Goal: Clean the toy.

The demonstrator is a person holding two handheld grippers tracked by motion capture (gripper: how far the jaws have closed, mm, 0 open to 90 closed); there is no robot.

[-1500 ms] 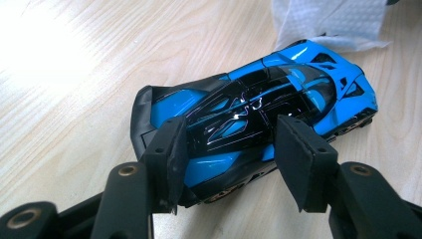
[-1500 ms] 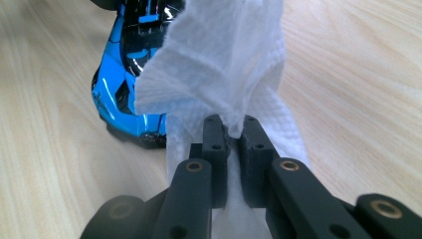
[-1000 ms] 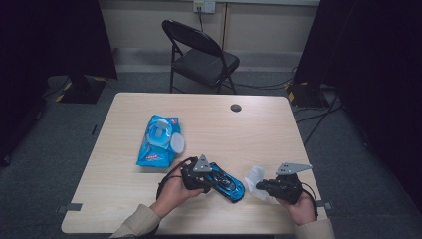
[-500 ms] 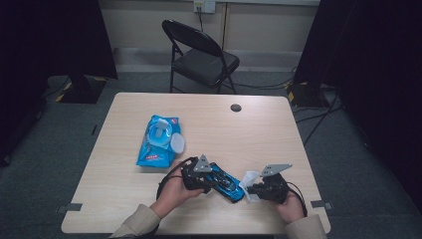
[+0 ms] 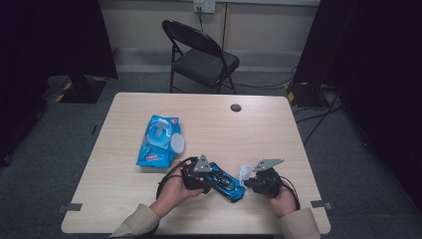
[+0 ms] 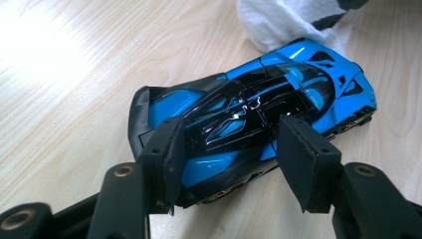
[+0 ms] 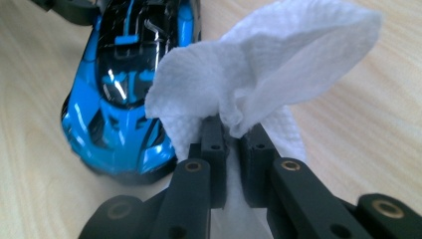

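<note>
Print on the blue wipes pack [image 5: 160, 142] is too small to read.

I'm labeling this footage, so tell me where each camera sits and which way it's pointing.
High view: above the person's side of the table, looking forward and down; both forearms, left gripper and right gripper enter from the bottom.
Left gripper view: on the left gripper, looking along its black jaws, which stand either side of the car.
Right gripper view: on the right gripper, looking along jaws pinching a wipe.
All three share the car and wipe.
</note>
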